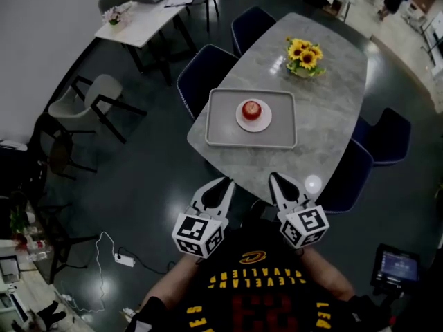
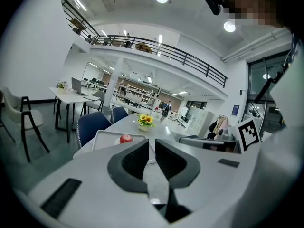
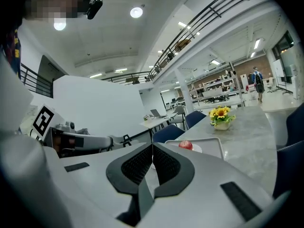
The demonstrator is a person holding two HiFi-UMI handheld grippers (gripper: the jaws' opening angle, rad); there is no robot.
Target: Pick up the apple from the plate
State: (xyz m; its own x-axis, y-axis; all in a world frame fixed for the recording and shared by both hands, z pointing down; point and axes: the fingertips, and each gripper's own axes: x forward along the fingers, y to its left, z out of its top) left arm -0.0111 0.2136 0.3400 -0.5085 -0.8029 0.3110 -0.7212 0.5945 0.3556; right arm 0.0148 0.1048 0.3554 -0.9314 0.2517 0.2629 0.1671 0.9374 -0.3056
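Note:
A red apple (image 1: 251, 108) rests on a small white plate (image 1: 264, 123), which sits on a grey tray (image 1: 221, 126) on the marble table (image 1: 325, 116). Both grippers hover side by side just short of the table's near edge, pointing at the tray. My left gripper (image 1: 224, 182) has its jaws a narrow gap apart, with nothing between them. My right gripper (image 1: 275, 178) has its pads together and holds nothing. In the left gripper view the apple (image 2: 126, 138) lies ahead past the left gripper (image 2: 152, 145). In the right gripper view the apple (image 3: 185, 145) shows beyond the right gripper (image 3: 152, 148).
A pot of sunflowers (image 1: 304, 56) stands at the table's far end. Dark blue chairs (image 1: 204, 75) surround the table, one (image 1: 349, 178) close to my right gripper. A white desk (image 1: 142, 16) and a grey chair (image 1: 90, 99) stand to the left. A power strip (image 1: 124, 259) lies on the floor.

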